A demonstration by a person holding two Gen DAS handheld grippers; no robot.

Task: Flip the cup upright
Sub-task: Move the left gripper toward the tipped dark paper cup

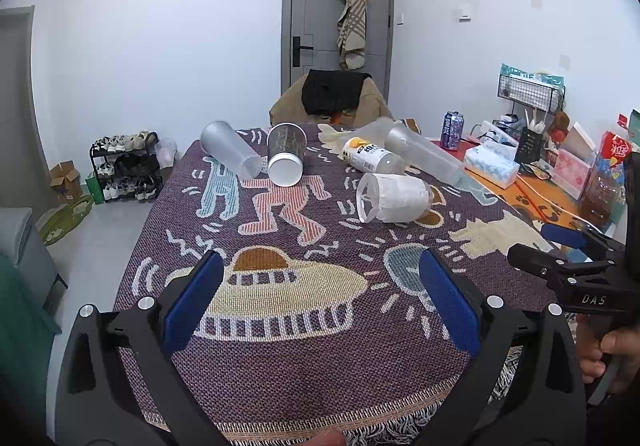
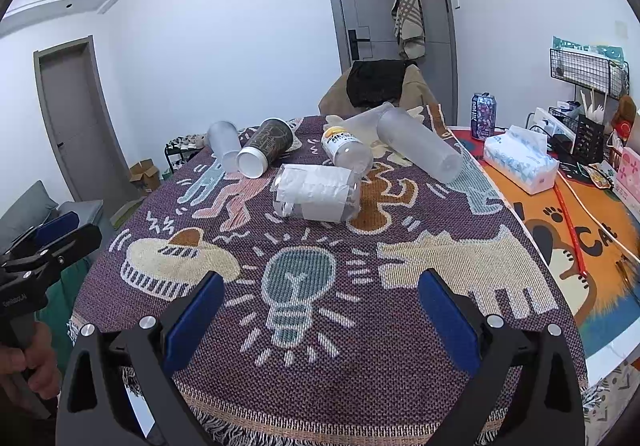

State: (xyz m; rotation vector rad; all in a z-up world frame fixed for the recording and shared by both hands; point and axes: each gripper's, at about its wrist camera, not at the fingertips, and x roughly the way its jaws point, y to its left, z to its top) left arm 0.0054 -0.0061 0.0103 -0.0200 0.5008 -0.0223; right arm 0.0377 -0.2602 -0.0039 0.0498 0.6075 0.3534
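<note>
Several cups lie on their sides on a patterned woven cloth (image 1: 304,358). Nearest is a clear cup with a white label (image 1: 394,198), also in the right wrist view (image 2: 316,192). Behind it lie a yellow-labelled clear cup (image 1: 370,156), a long frosted cup (image 1: 424,152), a dark cup with a white rim (image 1: 286,158) and a frosted cup (image 1: 230,150). My left gripper (image 1: 320,294) is open and empty, low over the cloth's near end. My right gripper (image 2: 320,310) is open and empty beside it, and shows at the right edge of the left wrist view (image 1: 560,250).
To the right of the cloth an orange mat (image 2: 592,238) holds a tissue pack (image 2: 520,162), a drink can (image 2: 483,115), a wire rack (image 2: 588,70) and small boxes. A chair draped with clothes (image 1: 334,94) stands behind the table. A shoe rack (image 1: 126,166) stands on the floor at left.
</note>
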